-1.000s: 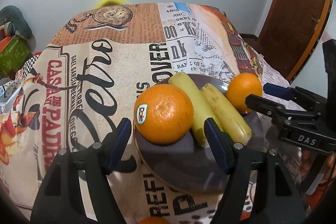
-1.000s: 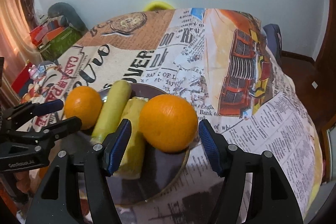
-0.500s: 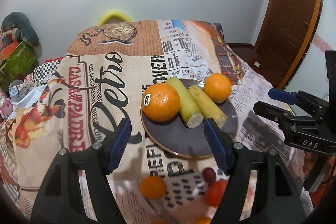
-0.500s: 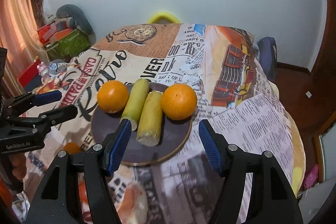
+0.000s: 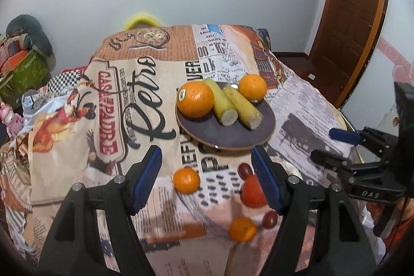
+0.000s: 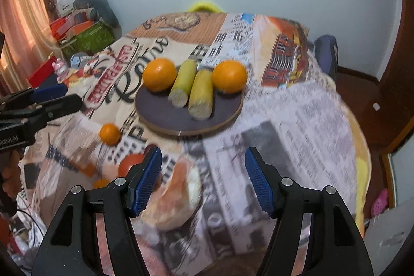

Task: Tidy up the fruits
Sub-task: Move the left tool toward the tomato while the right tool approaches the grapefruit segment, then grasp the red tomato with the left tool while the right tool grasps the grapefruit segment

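A dark round plate [image 5: 233, 136] [image 6: 160, 113] holds a stickered orange [image 5: 195, 99] [image 6: 159, 74], two yellow corn pieces [image 5: 234, 103] [image 6: 192, 91] and a second orange [image 5: 252, 87] [image 6: 229, 76]. On the cloth nearer me lie a small orange [image 5: 186, 180] [image 6: 110, 133], a red tomato [image 5: 252, 192] [image 6: 129, 163], another small orange [image 5: 242, 229] and two dark grapes [image 5: 245, 170]. My left gripper [image 5: 207, 180] is open and empty, above the loose fruit. My right gripper [image 6: 203, 181] is open and empty, short of the plate.
The table wears a newspaper-print cloth [image 5: 108, 105] that drops off at the right [image 6: 336, 136]. A yellow chair back [image 5: 141, 20] stands at the far end. Boxes and toys [image 6: 77, 35] pile up on the left. A wooden door [image 5: 354, 12] is at the right.
Both grippers have pulled back and up from the plate, each leaving its orange on it. The loose fruit in front of the plate has come into view.
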